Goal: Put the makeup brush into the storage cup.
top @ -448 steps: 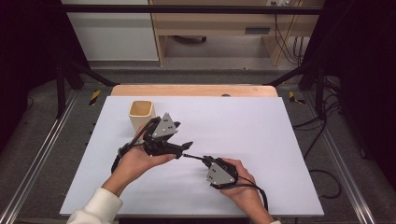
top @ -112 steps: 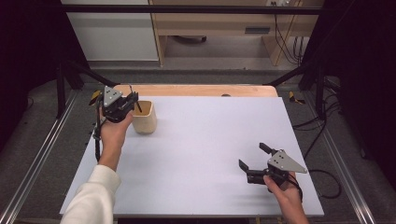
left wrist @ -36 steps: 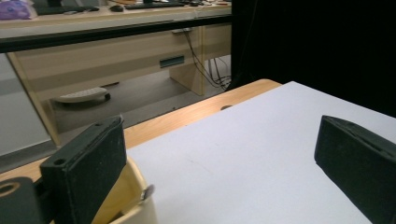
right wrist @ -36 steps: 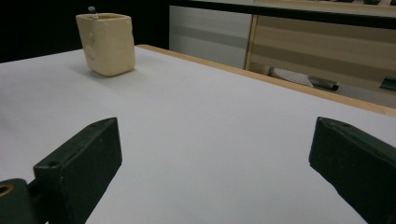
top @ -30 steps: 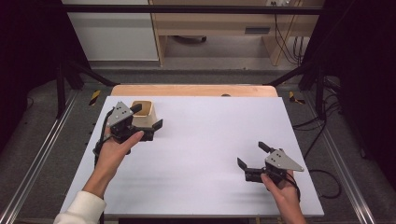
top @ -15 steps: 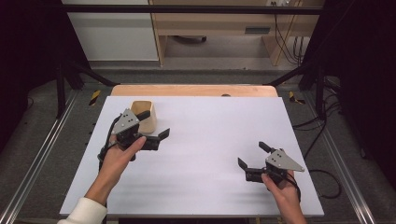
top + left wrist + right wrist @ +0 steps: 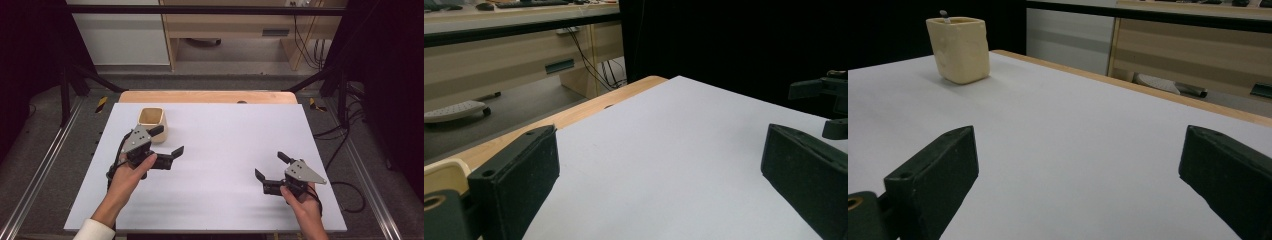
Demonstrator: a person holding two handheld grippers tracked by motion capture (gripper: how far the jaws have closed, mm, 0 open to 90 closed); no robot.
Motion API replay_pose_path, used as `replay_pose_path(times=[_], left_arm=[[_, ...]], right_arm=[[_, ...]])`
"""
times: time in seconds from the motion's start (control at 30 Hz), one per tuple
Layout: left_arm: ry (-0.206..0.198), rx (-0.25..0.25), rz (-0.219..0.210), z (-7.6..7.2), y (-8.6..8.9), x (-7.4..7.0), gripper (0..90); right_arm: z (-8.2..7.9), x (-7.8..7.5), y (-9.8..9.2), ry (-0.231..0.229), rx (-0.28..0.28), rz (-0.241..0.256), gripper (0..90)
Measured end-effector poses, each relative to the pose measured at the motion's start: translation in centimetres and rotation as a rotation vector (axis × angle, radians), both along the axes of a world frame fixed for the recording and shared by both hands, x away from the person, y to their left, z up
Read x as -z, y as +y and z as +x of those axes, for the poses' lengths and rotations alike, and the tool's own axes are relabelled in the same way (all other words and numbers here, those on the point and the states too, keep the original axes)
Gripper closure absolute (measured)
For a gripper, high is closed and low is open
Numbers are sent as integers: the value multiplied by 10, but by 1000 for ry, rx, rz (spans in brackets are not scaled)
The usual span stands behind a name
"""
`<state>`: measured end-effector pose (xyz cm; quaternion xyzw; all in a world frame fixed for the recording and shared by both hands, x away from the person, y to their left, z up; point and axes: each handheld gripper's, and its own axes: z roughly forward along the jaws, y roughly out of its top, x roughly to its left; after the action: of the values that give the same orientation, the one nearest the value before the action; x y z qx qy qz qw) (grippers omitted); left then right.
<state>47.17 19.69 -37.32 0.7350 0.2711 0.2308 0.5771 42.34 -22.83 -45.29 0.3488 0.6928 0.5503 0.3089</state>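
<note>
The small cream, square-sided cup (image 7: 151, 121) looks light and rigid; grip across its flat walls. Left tongs (image 7: 167, 145) and right tongs (image 7: 270, 167) gape wide, empty.

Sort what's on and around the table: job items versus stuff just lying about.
Job:
cup with something small sticking up inside
left gripper, open
right gripper, open

Lying about:
desk behind the table
cables
</note>
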Motion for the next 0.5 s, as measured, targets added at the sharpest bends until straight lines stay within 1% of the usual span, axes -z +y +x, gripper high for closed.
replay_pose_path(times=[0.17, 0.5], left_arm=[[-2, 2, -4, -4, 2, 3, 19], [-6, -11, -18, -12, 11, 8, 21]], right_arm=[[0, 0, 1, 1, -1, -2, 30], [-1, 0, 0, 0, 0, 1, 29]])
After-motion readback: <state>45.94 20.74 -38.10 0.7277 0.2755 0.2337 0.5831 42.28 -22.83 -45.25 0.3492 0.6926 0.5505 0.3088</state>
